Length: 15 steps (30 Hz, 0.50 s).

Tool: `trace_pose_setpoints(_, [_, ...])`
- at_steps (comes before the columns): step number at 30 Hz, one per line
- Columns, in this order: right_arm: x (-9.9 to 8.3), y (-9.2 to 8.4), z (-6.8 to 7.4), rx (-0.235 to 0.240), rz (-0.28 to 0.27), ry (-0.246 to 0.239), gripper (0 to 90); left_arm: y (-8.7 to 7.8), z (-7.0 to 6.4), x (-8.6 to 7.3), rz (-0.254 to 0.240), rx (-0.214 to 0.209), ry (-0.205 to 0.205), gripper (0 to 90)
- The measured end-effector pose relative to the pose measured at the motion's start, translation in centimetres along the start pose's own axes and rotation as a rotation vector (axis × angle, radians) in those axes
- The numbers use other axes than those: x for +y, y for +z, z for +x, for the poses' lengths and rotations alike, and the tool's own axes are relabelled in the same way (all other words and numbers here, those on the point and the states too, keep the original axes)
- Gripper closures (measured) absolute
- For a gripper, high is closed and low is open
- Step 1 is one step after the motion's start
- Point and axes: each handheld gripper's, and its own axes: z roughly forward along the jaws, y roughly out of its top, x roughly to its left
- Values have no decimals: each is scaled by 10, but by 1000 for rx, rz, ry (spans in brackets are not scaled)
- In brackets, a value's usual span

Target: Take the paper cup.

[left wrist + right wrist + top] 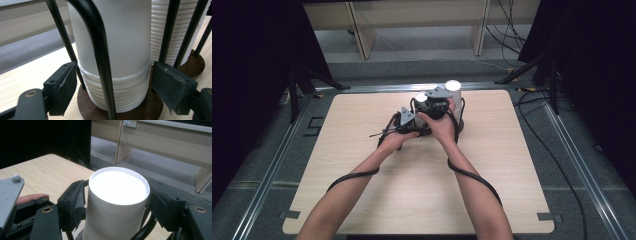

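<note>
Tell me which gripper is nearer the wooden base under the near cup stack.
Left. The left gripper sits low, jaws either side of the cup stack just above the wooden base. The right gripper is up at the top cup, pads against its sides.

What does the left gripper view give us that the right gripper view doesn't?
Left gripper view: the low end of the cup stack, meaning ribbed rims, black wire rods, round wooden base and a second stack behind. The left hand-held gripper is open around the rims.

Right gripper view: the top cup's flat white end, a fingertip and a grey plate.

Both: white cups between black jaws, and the light wood tabletop.
</note>
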Motion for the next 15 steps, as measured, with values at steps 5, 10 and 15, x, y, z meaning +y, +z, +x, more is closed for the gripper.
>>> trace_pose_setpoints(5, [1, 3, 3, -5, 9, 29, 334, 1, 0, 0, -1, 0, -6, 227])
trace_pose_setpoints(10, [3, 6, 4, -17, 14, 24, 333, 1, 1, 0, 3, -5, -7, 238])
trace_pose_setpoints(15, [3, 6, 4, -35, 30, 27, 338, 0, 2, 0, 18, -5, 7, 241])
